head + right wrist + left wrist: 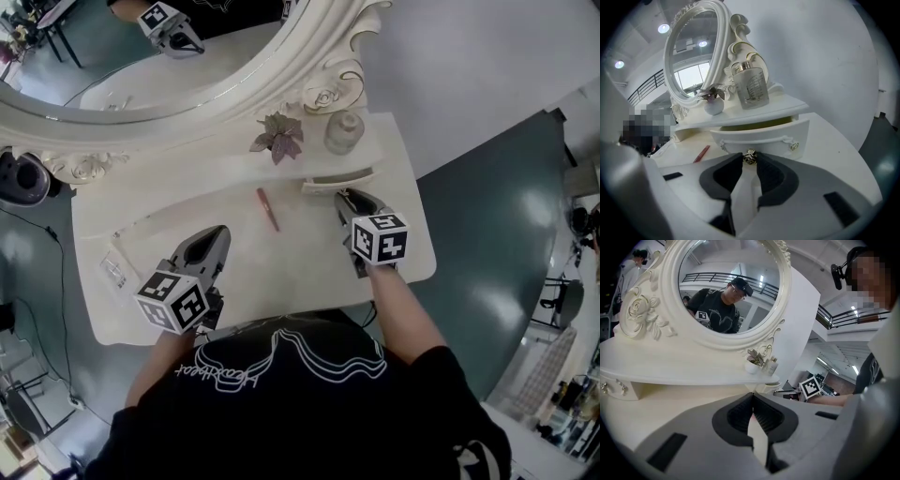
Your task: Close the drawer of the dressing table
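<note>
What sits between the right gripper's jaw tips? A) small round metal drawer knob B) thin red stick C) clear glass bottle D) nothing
A: the right gripper view shows the small round metal drawer knob of the partly open white drawer held at the tips of the right gripper.

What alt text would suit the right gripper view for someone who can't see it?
The right gripper is closed on the small metal knob of a white drawer that stands partly open. A glass bottle and a small plant stand on the shelf above, beside an oval mirror.
</note>
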`<state>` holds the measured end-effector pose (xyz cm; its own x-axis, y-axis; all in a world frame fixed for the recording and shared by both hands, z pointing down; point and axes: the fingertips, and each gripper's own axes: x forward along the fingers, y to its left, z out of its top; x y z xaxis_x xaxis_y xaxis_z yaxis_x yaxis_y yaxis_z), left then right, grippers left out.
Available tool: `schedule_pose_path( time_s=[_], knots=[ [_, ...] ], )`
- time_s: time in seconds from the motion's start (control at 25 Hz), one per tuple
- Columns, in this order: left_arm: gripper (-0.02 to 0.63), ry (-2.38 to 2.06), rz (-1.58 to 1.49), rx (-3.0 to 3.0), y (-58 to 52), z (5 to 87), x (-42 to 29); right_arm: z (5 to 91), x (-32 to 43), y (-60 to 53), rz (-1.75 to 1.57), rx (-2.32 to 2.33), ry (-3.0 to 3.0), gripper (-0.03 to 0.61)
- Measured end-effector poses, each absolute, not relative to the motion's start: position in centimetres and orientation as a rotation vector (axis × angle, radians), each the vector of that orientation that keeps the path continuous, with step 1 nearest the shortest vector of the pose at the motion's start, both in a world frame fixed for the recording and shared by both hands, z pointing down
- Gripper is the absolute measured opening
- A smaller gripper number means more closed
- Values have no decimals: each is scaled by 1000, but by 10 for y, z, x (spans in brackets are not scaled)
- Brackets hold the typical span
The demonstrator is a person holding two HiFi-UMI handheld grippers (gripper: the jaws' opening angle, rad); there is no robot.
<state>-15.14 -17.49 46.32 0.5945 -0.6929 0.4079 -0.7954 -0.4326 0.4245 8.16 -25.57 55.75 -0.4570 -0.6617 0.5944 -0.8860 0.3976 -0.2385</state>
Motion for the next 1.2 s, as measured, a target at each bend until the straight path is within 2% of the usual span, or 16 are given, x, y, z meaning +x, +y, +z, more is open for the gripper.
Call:
schedule_pose_path(
  time_s=[1.2],
  knots=[
    [5,-1202,206,2201,-176,469,-155,558,74,-293,760,1308,-2249,101]
  ],
)
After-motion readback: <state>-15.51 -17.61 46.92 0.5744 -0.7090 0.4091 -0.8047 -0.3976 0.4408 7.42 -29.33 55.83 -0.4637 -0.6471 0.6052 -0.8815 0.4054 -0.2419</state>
